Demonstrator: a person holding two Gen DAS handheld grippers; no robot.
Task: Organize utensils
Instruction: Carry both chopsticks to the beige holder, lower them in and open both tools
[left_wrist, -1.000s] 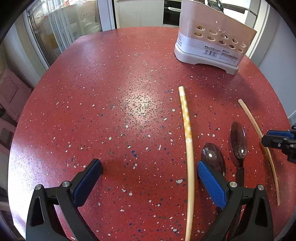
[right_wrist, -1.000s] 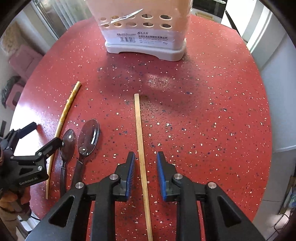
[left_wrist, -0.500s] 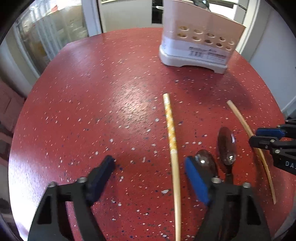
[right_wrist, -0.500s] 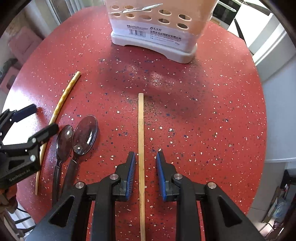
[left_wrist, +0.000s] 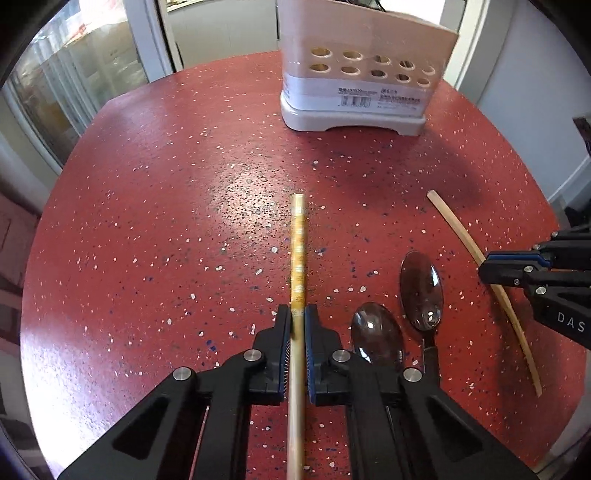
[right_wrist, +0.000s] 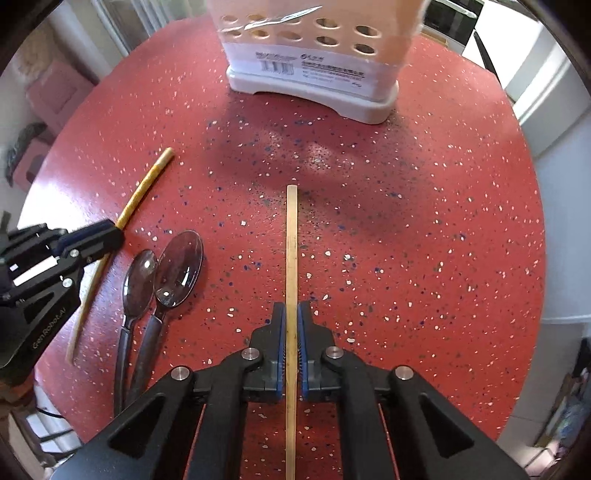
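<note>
We find the left gripper (left_wrist: 297, 317) clenched on the patterned chopstick (left_wrist: 298, 240), the right gripper (right_wrist: 291, 314) on the plain chopstick (right_wrist: 291, 240). Both sticks' long axes run toward 12 o'clock at the holder (right_wrist: 314, 88); liftoff unclear.

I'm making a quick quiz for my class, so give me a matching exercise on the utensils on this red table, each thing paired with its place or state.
Things:
1. patterned chopstick
2. plain chopstick
3. two spoons
4. utensil holder

Places or states:
A. lying loose side by side
B. clamped in the right gripper
C. standing at the table's far edge
D. clamped in the left gripper

Pairs: 1-D, 2-B, 3-A, 4-C
</note>
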